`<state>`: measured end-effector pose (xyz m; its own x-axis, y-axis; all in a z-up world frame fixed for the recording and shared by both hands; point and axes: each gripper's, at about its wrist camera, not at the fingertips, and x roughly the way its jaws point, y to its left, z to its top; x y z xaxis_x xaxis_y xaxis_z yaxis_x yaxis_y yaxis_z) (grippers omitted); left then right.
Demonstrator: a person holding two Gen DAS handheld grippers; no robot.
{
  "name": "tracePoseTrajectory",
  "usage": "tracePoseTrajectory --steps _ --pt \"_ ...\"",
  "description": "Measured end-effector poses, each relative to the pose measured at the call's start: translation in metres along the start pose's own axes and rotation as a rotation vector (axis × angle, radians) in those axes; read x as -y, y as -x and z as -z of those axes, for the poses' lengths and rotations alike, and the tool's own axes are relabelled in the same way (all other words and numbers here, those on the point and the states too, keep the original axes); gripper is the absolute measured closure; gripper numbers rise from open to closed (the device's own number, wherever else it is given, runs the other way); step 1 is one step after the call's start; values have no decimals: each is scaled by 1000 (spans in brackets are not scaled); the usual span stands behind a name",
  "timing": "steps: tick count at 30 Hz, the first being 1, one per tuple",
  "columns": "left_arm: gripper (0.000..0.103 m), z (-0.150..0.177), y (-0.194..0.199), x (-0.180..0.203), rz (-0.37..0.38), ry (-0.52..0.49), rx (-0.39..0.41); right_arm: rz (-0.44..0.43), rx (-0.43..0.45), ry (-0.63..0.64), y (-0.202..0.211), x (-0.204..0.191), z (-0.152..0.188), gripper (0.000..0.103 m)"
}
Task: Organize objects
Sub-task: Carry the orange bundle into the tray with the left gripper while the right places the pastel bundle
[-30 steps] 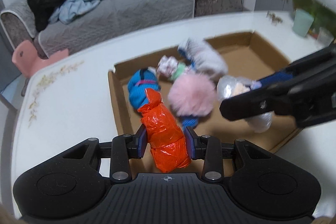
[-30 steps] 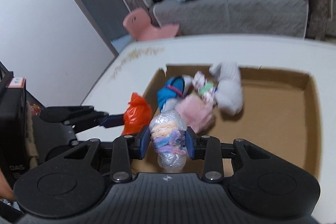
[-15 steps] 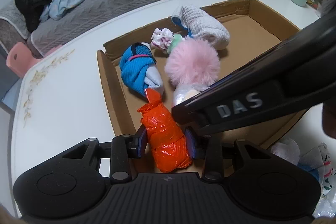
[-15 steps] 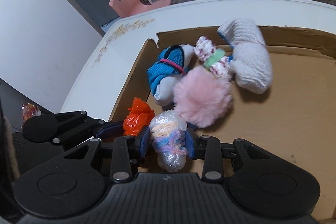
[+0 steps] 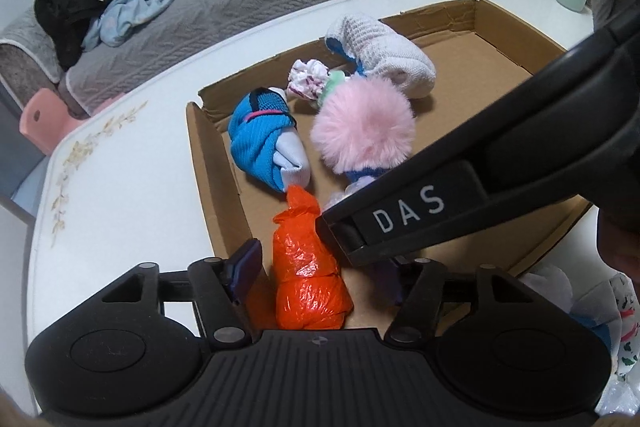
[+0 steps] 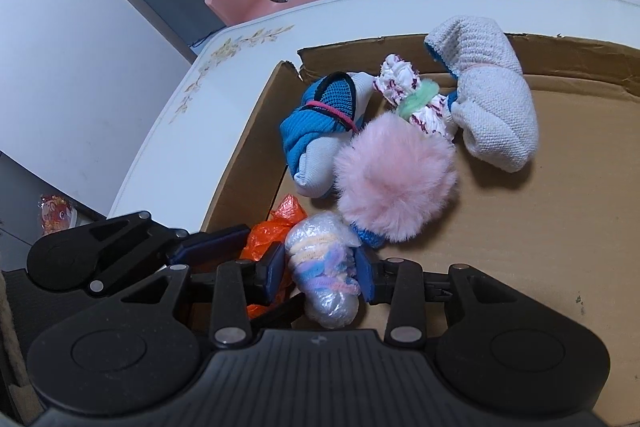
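left fingers (image 5: 320, 267) just spread, orange bundle (image 5: 308, 279) loose between | right fingers (image 6: 320, 273) easing apart, clear bundle (image 6: 324, 275) between

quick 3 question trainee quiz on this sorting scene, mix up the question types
1. True or false: the orange bag bundle lies inside the cardboard box.
2. Which item lies between the right gripper pads? A) pink pompom B) clear-wrapped pastel bundle C) white knit sock
3. Fill in: the left gripper is ____, its pads clear of the orange bag bundle.

Key: 1 true; 2 B; 3 open
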<state>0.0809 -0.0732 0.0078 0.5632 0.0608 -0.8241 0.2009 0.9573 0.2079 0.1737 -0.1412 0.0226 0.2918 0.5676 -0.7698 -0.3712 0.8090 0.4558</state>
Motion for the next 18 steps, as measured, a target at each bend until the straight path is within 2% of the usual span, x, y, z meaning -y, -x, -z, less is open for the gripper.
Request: tracePoseTrajectory --steps 3,18 --pt "33 -1 3 -1 0 3 5 2 10 -7 2 0 -1 62" --pt "25 -7 43 -6 28 47 39 -5 76 -10 32 -2 -8 55"
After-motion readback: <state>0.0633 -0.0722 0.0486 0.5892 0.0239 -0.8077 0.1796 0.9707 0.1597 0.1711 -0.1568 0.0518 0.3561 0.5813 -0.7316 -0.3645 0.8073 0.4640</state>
